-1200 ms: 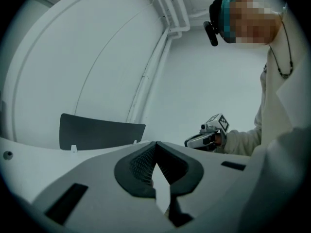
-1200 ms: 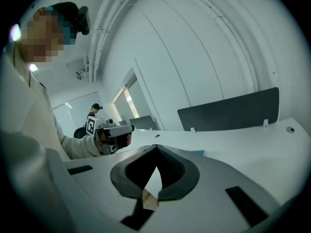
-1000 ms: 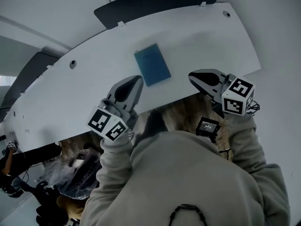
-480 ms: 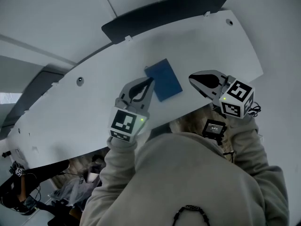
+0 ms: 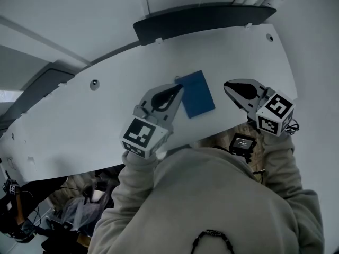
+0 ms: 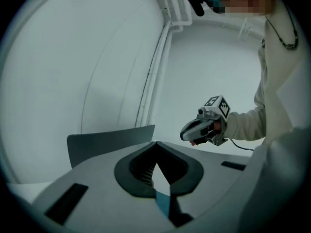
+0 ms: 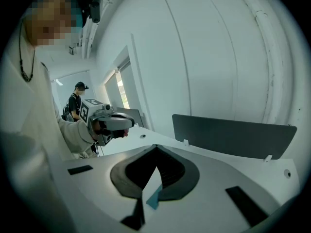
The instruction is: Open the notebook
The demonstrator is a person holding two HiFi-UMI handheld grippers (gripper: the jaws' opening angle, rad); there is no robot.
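Long white desk (image 5: pixel 79 126) with a curved front edge and small round holes (image 5: pixel 94 82) near the back. Along the far edge, an upright dark grey screen (image 5: pixel 201 17), held by small white clips. Behind it, a plain white wall (image 5: pixel 69 9), with white pipes (image 6: pixel 170 8) up to the ceiling in the corner. Farther off to one side, a bright window (image 7: pixel 121 84). Even, cool light everywhere, without hard shadows. Below the desk at the left, dark clutter, too blurred to tell.

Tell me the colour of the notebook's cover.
The notebook is plain blue, best seen in the head view.
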